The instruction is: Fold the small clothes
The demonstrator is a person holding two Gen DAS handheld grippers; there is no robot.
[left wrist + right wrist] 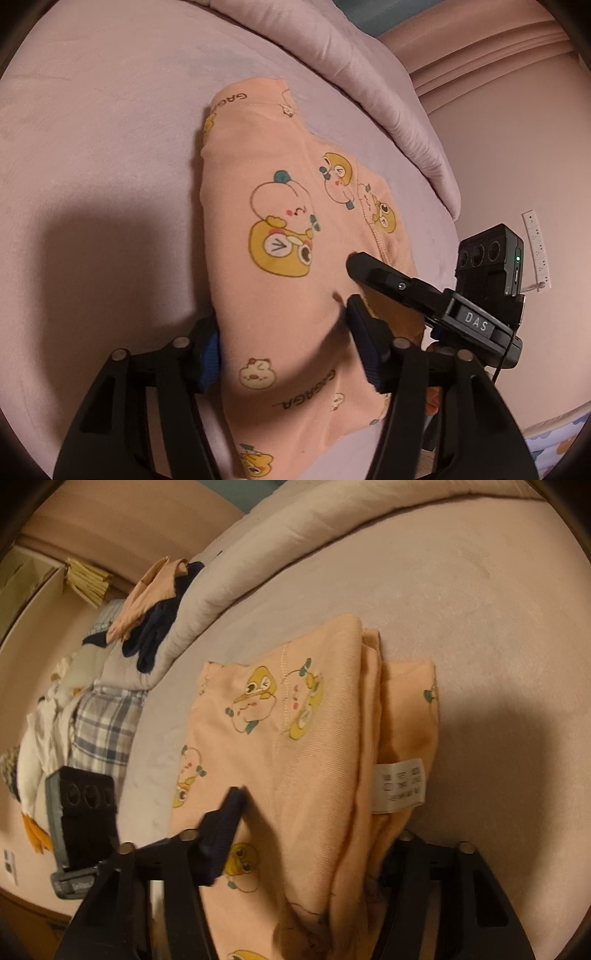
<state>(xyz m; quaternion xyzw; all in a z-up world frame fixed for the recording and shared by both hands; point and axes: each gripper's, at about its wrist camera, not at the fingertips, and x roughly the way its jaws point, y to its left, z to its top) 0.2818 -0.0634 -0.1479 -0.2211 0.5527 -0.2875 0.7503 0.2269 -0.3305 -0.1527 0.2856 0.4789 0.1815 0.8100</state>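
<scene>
Your left tool (284, 332) and right tool (314, 849) each straddle the folded peach garment (280, 206) on the bed (92, 129) (cartoon print up); whether either actually clamps it, I cannot tell.

Peach garment (280, 229): "GAGAGA" printed between the left gripper's (284, 339) jaws. Right gripper (472, 321): "DAS" on its body. Care label (400, 781) beyond the right gripper's jaws: print illegible.
</scene>
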